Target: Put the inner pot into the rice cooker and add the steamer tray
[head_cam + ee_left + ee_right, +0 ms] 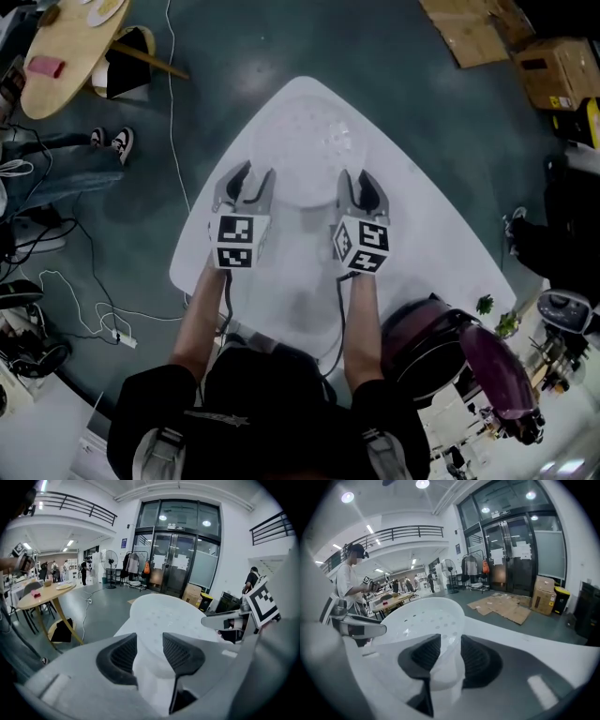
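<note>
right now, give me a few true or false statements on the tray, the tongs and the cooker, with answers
1. The left tongs and the right tongs each grip the steamer tray by its rim, on opposite sides. True.
2. The steamer tray sits in the rice cooker. False: it is over the white table, apart from the cooker.
3. The steamer tray has holes in its bottom. True.
4. The rice cooker stands at the person's left. False: it is at their right.

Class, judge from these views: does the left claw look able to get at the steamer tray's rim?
Likely yes: the left claw is closed on the white rim of the steamer tray, and nothing stands in the way.
</note>
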`<state>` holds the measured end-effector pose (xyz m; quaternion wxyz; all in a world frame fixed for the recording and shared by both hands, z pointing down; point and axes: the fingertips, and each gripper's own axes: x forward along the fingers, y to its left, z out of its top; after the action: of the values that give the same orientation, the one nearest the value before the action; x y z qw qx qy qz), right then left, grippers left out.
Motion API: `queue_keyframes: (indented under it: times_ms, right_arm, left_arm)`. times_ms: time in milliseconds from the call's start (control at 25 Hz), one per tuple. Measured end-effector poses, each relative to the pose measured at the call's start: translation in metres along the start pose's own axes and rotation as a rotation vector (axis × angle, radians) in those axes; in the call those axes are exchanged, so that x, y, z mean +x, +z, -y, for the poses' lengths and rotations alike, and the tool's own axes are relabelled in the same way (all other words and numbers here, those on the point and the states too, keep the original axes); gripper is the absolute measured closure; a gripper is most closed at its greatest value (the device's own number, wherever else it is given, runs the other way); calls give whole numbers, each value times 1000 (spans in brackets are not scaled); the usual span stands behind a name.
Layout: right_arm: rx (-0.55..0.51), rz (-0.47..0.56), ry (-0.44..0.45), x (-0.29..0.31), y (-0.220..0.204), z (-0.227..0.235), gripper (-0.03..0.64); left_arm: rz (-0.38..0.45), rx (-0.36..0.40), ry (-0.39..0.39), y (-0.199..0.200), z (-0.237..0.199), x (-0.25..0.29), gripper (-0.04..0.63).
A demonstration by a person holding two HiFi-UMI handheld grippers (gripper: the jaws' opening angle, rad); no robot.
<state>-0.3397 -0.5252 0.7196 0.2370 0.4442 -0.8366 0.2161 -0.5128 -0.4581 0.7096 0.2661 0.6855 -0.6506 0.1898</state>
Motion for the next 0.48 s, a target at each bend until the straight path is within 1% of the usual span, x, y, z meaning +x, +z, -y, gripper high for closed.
queue_keyframes:
  times_ms: [160,480]
  right_arm:
    - [-6,20,-1,-12,8,-2,486]
    - [-26,81,9,-51,36,-16,486]
  left_arm:
    - [17,25,12,10,3,-11,419]
    - [67,40,31,33,11,-54,420]
